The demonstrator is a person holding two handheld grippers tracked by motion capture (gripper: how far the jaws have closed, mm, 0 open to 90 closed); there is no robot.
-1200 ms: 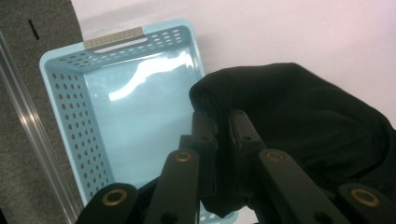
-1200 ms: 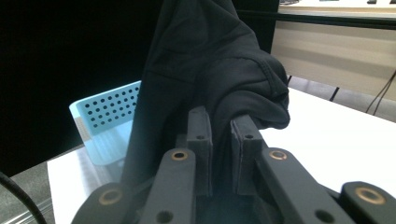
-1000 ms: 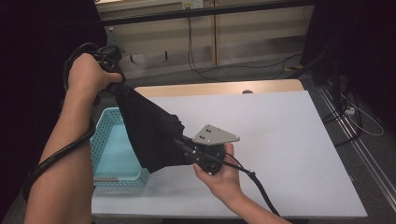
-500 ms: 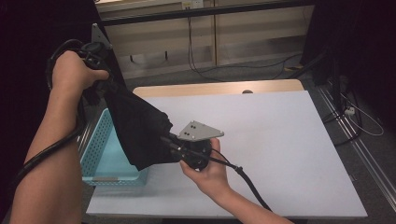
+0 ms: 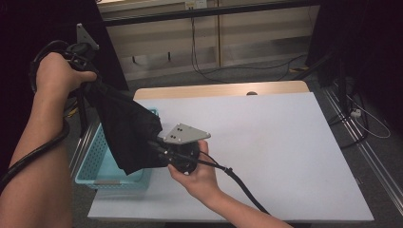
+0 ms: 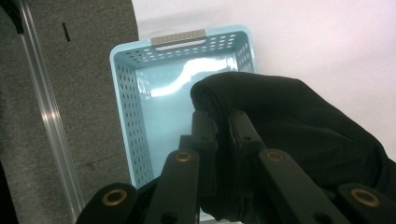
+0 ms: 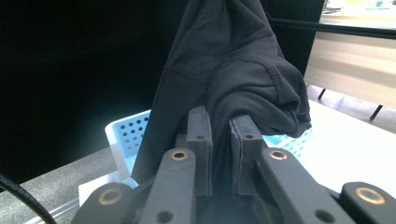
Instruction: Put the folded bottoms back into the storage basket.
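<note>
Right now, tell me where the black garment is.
In the high view the black garment hangs at the table's left, stretched between the raised left gripper and the lower right gripper, over the light blue basket.

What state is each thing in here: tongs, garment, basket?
left tongs: shut on the black garment, raised
right tongs: shut on the black garment, lower
black garment: bunched, hanging between both tongs above the basket
blue basket: upright on the table's left edge, visible floor bare
white table: bare apart from the basket
</note>
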